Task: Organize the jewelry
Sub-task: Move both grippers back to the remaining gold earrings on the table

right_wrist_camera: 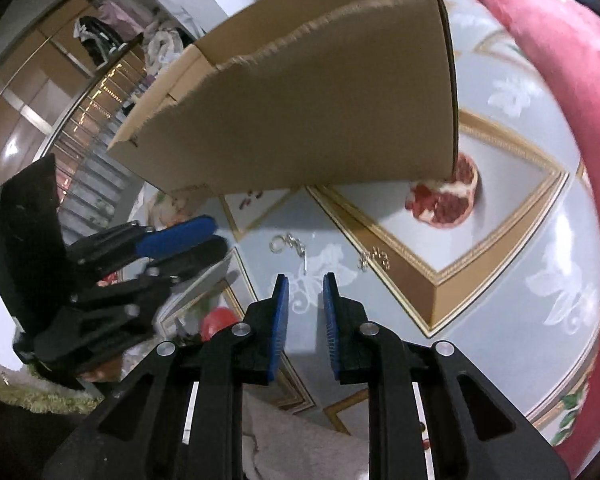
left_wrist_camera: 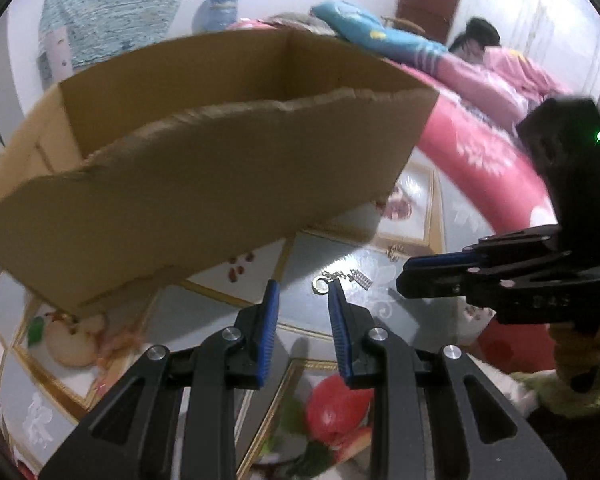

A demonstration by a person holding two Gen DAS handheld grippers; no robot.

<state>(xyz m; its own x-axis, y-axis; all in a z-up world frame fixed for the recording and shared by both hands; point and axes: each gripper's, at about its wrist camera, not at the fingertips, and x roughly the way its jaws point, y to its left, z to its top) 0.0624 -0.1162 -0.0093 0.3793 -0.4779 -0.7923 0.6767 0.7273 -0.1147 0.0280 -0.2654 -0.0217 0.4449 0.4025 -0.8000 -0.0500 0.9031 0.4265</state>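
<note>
A bedroom: a pale grey-blue cloth printed with gold-edged frames, white flowers and fruit covers the surface, with pink bedding heaped along its far right edge and a person lying on it farther back. An open cardboard box with a torn top edge stands on the cloth at the far left, its inside not visible.

Two pieces of jewelry lie loose on the cloth, near the box. A silver chain with a ring at one end lies to the left; a smaller gold piece lies to its right, at the edge of a gold frame, apart from the chain.

The left gripper is part open with nothing between its blue pads; in its own view the right fingertip sits just beside the chain's ring, though contact cannot be told. The right gripper is also part open, holding nothing, and is poised near the chain and gold piece, touching neither.
</note>
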